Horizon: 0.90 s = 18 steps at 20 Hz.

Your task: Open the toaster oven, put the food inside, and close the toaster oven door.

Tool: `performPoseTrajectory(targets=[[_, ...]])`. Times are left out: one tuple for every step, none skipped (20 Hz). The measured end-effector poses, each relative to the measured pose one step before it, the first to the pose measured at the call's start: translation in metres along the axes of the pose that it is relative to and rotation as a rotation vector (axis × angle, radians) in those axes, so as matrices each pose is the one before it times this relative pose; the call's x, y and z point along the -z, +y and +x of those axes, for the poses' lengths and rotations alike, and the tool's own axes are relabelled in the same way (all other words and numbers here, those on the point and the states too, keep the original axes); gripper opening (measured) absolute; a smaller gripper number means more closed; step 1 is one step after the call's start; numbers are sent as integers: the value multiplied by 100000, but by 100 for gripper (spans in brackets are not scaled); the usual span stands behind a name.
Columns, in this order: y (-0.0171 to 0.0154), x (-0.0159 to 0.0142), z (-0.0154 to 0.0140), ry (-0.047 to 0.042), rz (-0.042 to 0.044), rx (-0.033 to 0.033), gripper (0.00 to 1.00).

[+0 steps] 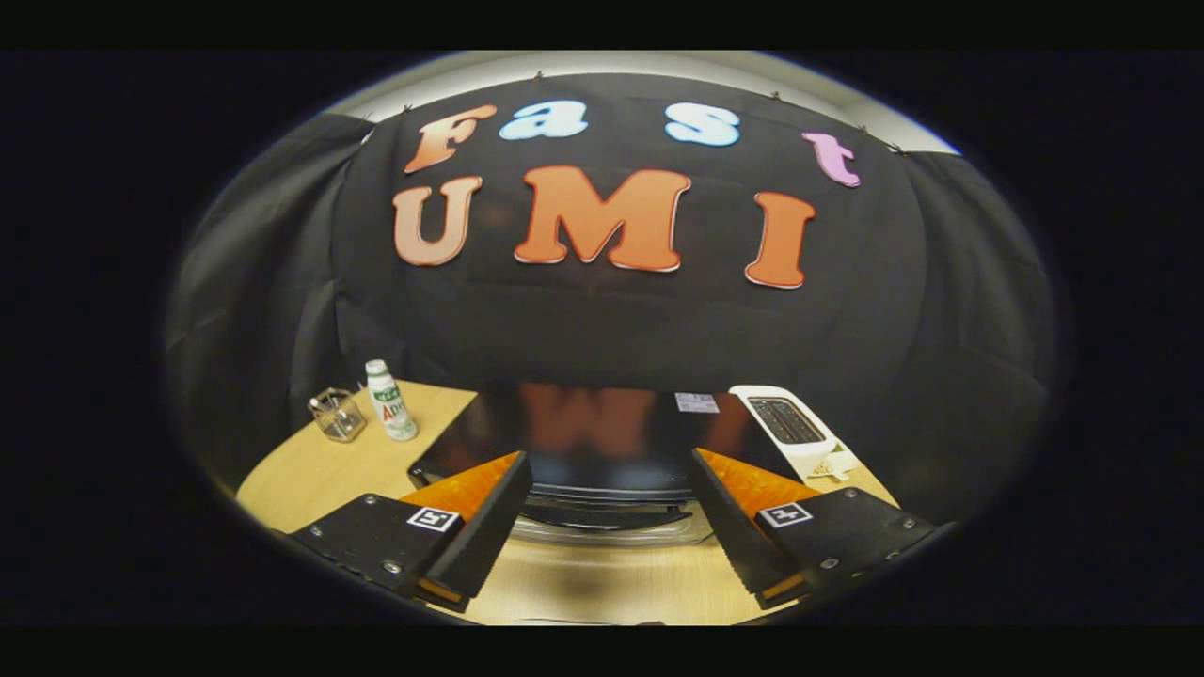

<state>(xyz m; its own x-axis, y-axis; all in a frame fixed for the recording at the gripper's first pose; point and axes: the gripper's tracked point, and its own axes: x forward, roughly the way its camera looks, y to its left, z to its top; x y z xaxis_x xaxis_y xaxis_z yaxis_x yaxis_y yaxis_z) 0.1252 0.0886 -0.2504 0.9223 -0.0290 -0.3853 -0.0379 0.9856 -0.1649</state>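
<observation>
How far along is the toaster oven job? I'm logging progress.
Nothing looks done: the toaster oven sits just ahead of the tongs, its door apparently still closed. The tongs are open, holding nothing. Opening the door, loading food, and closing remain.

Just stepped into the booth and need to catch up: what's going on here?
A handheld gripper hangs open above the wooden table, facing the black toaster oven just ahead of its fingers. Nothing sits between the fingers. The oven's door appears shut. A small bottle and a clear container stand beyond the left finger, a white toaster beyond the right.
</observation>
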Motion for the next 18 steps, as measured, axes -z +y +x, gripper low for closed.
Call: performPoseTrajectory(targets=[[-11,1157,849,3206,-2217,429,100],[211,692,602,2436,-699,-164,100],[318,491,428,1596,1419,-591,100],[295,301,307,793,2158,-772,100],[104,195,265,287,1814,83,100],[95,270,100,548,1590,101,99],[28,83,33,-434,2024,-114,100],[24,269,61,1513,1493,-186,99],[-4,52,-83,575,2968,-333,99],[241,291,-33,1384,3704,-1594,99],[150,-101,-27,-1679,-536,34,99],[-37,439,-115,527,-3474,488,99],[3,-48,-282,-1122,-678,88,99],[-48,193,-166,174,1205,149,100],[28,21,-181,-844,430,-46,100],[-55,232,-251,-828,-455,220,100],[52,114,-420,-598,-210,182,100],[-19,194,-344,-498,137,157,100]])
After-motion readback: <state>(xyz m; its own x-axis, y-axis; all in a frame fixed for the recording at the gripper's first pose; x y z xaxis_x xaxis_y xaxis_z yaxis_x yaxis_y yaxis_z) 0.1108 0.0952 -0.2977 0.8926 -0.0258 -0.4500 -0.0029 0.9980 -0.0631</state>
